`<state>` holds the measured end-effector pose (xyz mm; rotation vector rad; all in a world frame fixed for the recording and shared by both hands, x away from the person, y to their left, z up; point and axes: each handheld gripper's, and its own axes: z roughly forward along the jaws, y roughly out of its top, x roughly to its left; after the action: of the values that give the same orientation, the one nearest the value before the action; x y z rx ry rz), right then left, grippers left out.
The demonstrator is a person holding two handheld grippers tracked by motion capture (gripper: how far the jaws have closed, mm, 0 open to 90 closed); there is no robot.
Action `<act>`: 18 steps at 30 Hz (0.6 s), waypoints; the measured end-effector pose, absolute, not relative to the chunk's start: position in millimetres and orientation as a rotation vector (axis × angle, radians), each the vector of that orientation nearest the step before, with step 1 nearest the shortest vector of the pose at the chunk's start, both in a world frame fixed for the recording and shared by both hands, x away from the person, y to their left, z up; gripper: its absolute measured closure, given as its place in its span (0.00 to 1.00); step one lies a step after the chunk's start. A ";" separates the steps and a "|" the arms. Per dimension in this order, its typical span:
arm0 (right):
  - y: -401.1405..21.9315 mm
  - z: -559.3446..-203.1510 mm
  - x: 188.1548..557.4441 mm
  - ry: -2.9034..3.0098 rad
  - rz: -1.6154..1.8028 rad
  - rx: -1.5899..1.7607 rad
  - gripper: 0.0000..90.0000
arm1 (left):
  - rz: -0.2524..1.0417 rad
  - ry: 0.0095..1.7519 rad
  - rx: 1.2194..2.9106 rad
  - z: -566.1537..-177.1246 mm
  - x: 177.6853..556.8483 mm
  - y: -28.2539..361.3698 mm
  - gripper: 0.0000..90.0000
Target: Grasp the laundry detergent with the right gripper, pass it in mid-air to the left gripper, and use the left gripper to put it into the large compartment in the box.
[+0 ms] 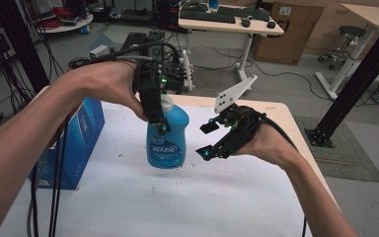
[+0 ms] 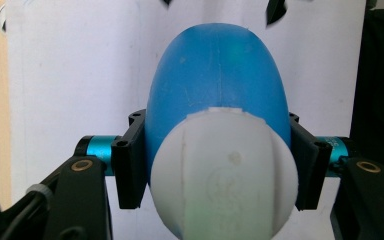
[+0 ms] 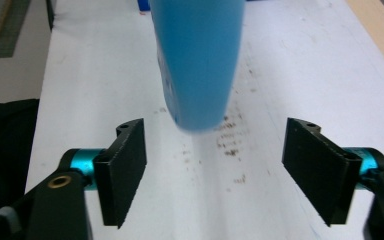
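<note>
Left claw [image 1: 159, 126] clamps the blue bottle [image 1: 169, 140] by its neck, held just above the white table [image 1: 177, 197]. Right claw [image 1: 208, 140] gapes open beside it, nothing between. Blue box [image 1: 79, 143] stands at the left edge, clear of both.

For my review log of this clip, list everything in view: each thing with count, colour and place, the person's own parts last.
bottle: one, translucent blue with a white cap, held above the table's middle, gripped near the neck.
box: one, blue, standing at the table's left edge.
table: one, white top with pale wood edging, speckled with dark marks near the middle.
desk: one, white, in the background, with keyboards on it.
stool: one, dark seat, background right.
left gripper: one, black with teal fittings, jaws clamped on the bottle below its cap.
right gripper: one, black, jaws apart, nothing between them, just right of the bottle.
forearms: two, entering from the bottom edge.
</note>
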<state>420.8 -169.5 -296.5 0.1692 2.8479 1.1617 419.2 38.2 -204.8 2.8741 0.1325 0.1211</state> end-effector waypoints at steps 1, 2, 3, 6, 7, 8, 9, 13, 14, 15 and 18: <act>-172.5 -294.8 419.9 2.846 1.152 0.184 0.26 | 0.127 0.155 2.871 -201.7 419.7 41.0 0.42; -175.5 -293.3 419.4 2.843 1.142 0.190 0.25 | 0.131 0.180 2.868 -198.7 419.9 44.2 0.42; -178.5 -292.2 418.9 2.842 1.135 0.197 0.25 | 0.139 0.201 2.874 -195.1 420.6 47.7 0.42; -189.8 -289.0 417.6 2.833 1.116 0.232 0.25 | 0.175 0.274 2.878 -182.8 421.9 59.7 0.42; -193.3 -288.6 417.5 2.829 1.117 0.244 0.24 | 0.183 0.298 2.881 -178.9 422.0 63.7 0.42; -196.9 -288.1 416.9 2.827 1.106 0.253 0.24 | 0.187 0.316 2.881 -176.2 422.4 66.6 0.42; -199.3 -288.3 416.4 2.827 1.101 0.260 0.23 | 0.194 0.338 2.882 -172.5 422.8 70.5 0.42; -211.9 -290.3 412.5 2.820 1.055 0.291 0.22 | 0.206 0.459 2.854 -157.9 424.7 88.2 0.42; -215.5 -290.5 411.8 2.813 1.051 0.310 0.22 | 0.207 0.491 2.848 -154.5 425.2 93.0 0.42; -218.8 -291.0 410.9 2.810 1.047 0.321 0.20 | 0.213 0.522 2.845 -151.3 424.9 97.5 0.42; -227.2 -293.3 407.6 2.799 0.979 0.355 0.15 | 0.242 0.596 2.827 -140.6 423.8 110.8 0.42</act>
<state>407.6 -227.2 -293.3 0.3551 2.7988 0.9790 423.8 110.8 -140.6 2.8273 0.5960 0.2419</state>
